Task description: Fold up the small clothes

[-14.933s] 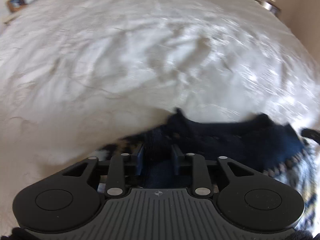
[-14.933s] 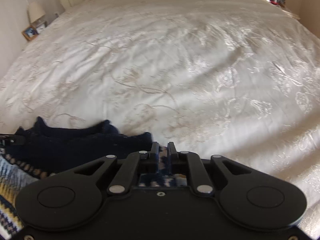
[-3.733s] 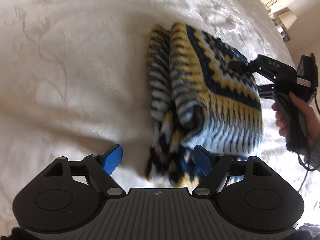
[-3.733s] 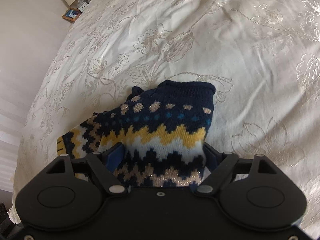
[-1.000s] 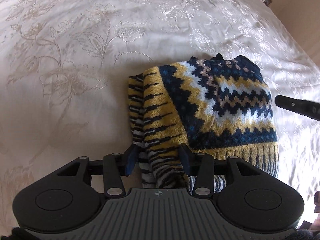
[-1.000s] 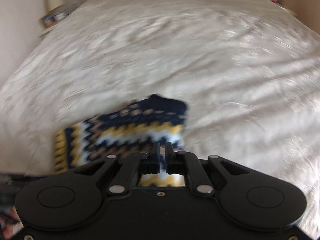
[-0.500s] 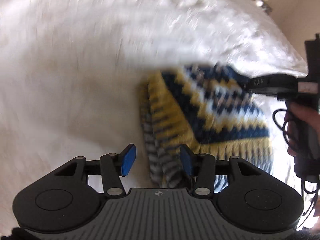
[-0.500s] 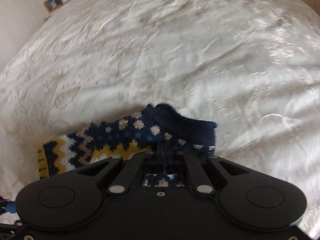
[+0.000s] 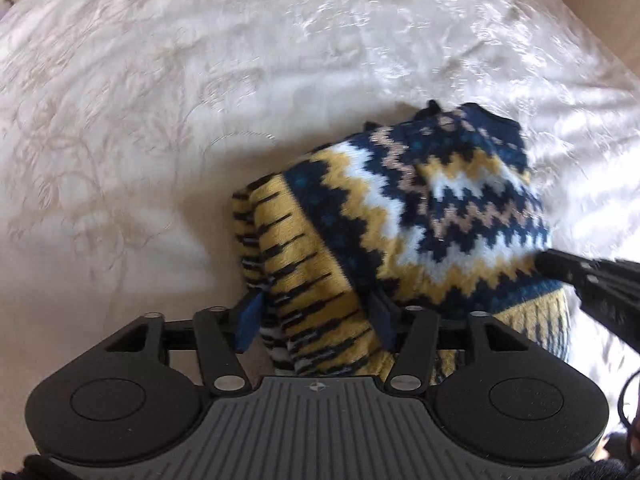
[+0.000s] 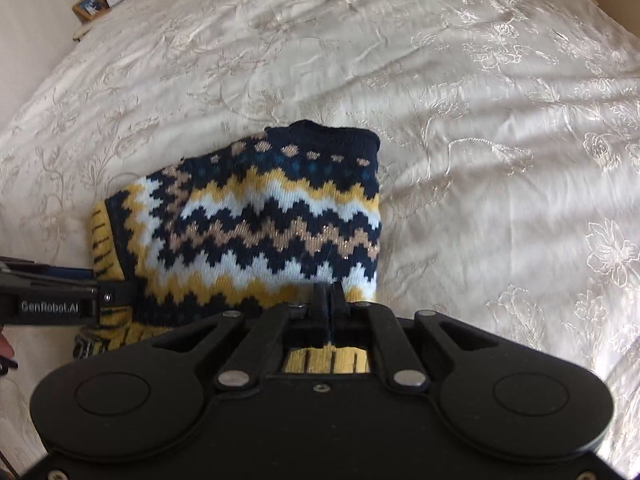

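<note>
Folded knit sweater lay on bedspread. Left gripper jaws spread, straddling its striped hem; right gripper pinched its near edge.

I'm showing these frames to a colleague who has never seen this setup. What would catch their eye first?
The folded zigzag-patterned knit sweater in navy, yellow and white, lying on the cream embroidered bedspread. The right gripper is shut on its near edge, while the left gripper straddles the yellow striped cuff end, jaws apart. A lamp and framed photos stand on a bedside table far back on the left.
</note>
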`<move>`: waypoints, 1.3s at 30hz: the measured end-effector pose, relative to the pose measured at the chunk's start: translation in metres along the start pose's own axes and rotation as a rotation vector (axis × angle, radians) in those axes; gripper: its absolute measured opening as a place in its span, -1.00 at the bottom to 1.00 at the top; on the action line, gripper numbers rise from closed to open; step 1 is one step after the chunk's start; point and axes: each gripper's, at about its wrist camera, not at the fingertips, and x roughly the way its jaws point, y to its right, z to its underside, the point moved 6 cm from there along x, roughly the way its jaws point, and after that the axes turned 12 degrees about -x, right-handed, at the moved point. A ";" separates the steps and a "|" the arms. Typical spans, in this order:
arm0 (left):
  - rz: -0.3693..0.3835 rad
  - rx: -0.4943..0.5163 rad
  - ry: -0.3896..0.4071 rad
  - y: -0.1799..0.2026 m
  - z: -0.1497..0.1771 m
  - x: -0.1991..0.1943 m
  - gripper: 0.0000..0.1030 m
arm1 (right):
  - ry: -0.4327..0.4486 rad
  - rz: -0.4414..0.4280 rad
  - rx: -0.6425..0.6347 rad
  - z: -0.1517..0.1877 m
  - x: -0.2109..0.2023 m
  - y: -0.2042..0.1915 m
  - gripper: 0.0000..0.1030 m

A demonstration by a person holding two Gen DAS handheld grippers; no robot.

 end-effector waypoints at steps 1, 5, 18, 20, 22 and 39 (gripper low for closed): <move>-0.005 -0.013 -0.003 -0.002 -0.001 0.000 0.27 | 0.000 0.002 -0.006 0.000 -0.001 -0.001 -0.76; -0.009 -0.061 -0.022 -0.013 -0.002 0.003 0.53 | -0.006 0.010 -0.023 0.001 -0.002 -0.003 -0.76; -0.034 -0.077 -0.025 -0.014 0.000 0.006 0.73 | -0.018 0.046 -0.089 0.015 -0.014 -0.020 -0.71; -0.036 -0.081 -0.024 -0.015 0.001 0.004 0.73 | -0.018 0.053 -0.104 0.019 -0.018 -0.023 -0.61; -0.046 -0.087 -0.012 -0.019 0.003 -0.003 0.73 | -0.018 0.055 -0.113 0.022 -0.022 -0.025 -0.32; -0.114 -0.191 0.402 -0.033 0.070 -0.176 0.46 | 0.099 -0.086 -0.071 0.060 -0.116 -0.001 0.80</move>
